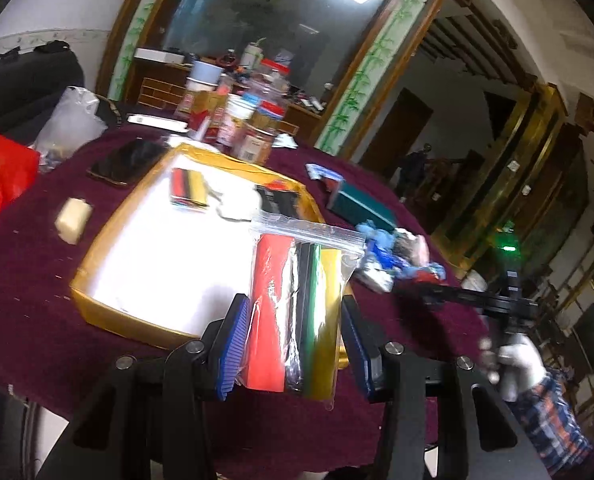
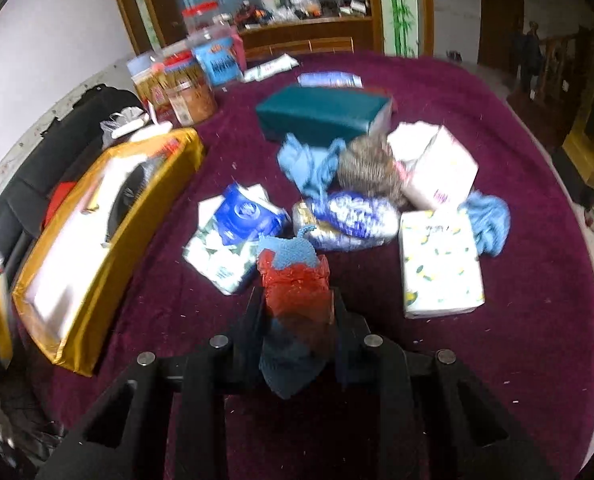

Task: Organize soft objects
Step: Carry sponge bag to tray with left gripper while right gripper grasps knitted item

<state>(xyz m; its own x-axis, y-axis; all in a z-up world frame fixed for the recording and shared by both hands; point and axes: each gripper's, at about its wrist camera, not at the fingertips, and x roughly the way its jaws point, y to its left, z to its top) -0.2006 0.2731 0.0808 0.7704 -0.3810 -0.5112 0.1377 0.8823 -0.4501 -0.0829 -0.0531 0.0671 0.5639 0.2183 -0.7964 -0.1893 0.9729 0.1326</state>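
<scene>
My left gripper point(image 1: 293, 344) is shut on a clear zip bag of coloured sheets point(image 1: 293, 300), red, black, green and yellow, held above the near corner of the gold-rimmed white box point(image 1: 109, 312). The box holds a small multicoloured pack point(image 1: 187, 190) and a dark item point(image 1: 277, 200). My right gripper point(image 2: 295, 312) is shut on a red and blue knitted cloth point(image 2: 293, 280), above the maroon tablecloth. Ahead of it lie tissue packs point(image 2: 439, 264), a blue wipes pack point(image 2: 249, 216), a shiny wrapped bundle point(image 2: 345, 220), blue cloths point(image 2: 309, 164) and a grey fuzzy item point(image 2: 371, 168).
A teal box point(image 2: 321, 114) lies behind the pile. Jars and containers point(image 2: 185, 84) stand at the table's far side. A phone point(image 1: 125, 162), a cream block point(image 1: 73, 220) and a red bag point(image 1: 1, 176) sit left of the box. The right gripper and gloved hand point(image 1: 517, 360) show at right.
</scene>
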